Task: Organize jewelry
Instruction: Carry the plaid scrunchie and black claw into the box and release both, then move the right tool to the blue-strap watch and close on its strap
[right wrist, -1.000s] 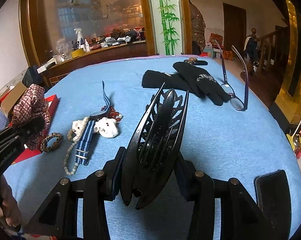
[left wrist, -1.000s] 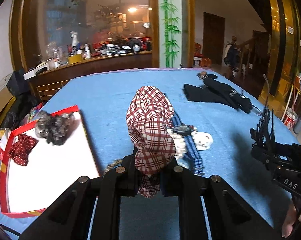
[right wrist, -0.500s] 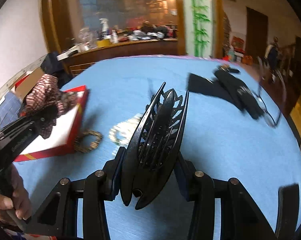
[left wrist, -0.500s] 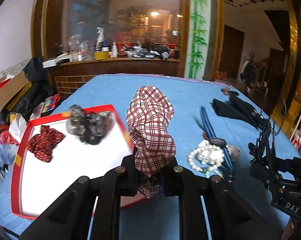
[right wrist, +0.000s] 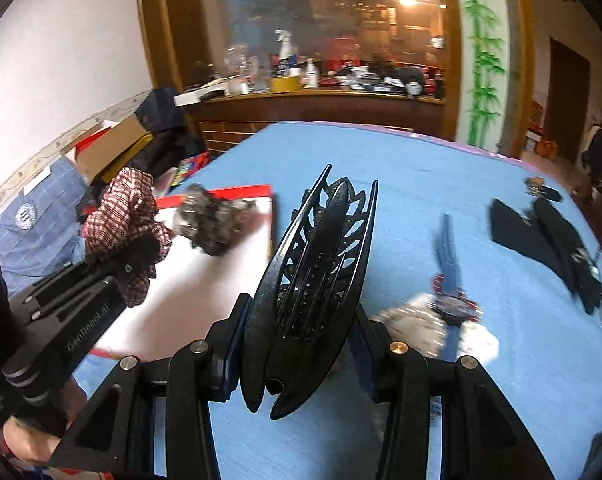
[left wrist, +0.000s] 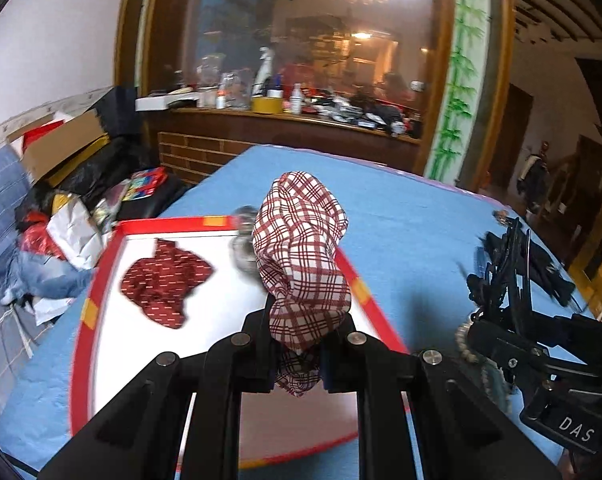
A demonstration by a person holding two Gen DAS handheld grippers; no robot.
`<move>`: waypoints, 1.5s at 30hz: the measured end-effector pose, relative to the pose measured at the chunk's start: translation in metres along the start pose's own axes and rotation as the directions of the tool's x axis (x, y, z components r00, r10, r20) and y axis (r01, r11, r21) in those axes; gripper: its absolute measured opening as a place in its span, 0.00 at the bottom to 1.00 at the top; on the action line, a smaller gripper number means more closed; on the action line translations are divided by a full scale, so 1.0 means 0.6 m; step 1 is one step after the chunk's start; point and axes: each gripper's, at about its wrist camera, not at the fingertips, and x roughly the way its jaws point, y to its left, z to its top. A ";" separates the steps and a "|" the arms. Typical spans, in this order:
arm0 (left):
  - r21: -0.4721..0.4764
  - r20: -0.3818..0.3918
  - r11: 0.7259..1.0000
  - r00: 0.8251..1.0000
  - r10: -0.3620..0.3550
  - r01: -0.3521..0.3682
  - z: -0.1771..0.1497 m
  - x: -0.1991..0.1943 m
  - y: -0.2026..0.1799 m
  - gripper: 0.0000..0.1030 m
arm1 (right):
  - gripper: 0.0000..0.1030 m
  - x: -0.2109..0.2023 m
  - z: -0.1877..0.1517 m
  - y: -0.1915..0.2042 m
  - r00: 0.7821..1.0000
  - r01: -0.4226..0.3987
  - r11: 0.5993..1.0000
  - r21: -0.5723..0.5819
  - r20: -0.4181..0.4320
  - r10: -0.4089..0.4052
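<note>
My left gripper (left wrist: 299, 344) is shut on a red-and-white plaid scrunchie (left wrist: 303, 256) and holds it above the red-rimmed white tray (left wrist: 221, 312). The tray holds a dark red patterned scrunchie (left wrist: 165, 280) and a grey-black scrunchie (right wrist: 213, 220). My right gripper (right wrist: 301, 344) is shut on a large black hair claw clip (right wrist: 313, 280) over the blue tablecloth, right of the tray. The left gripper with the plaid scrunchie (right wrist: 125, 216) shows at the left of the right wrist view.
A blue striped watch strap (right wrist: 449, 264), a pearl bracelet and a white item (right wrist: 417, 320) lie on the blue cloth to the right. Black gloves (right wrist: 549, 240) lie farther right. Clutter and boxes (left wrist: 61, 184) sit beyond the table's left edge.
Both grippers have swung left toward the tray. The plaid scrunchie is now over the tray's right part; the clip has come nearer the tray's right rim.
</note>
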 end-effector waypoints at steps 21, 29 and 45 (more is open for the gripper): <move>-0.162 -0.254 0.959 0.949 0.187 -0.232 -0.023 0.085 0.132 0.15 | 0.49 0.152 -0.002 0.134 0.971 -0.173 0.979 -0.107 -0.183 0.151; -0.186 -0.259 0.955 0.949 0.180 -0.232 -0.023 0.087 0.139 0.37 | 0.54 0.156 -0.013 0.129 0.971 -0.154 0.983 -0.101 -0.201 0.131; -0.083 -0.141 0.958 0.955 0.260 -0.273 -0.013 0.062 0.094 0.40 | 0.66 0.021 -0.023 0.036 0.993 -0.113 0.991 -0.072 -0.029 0.112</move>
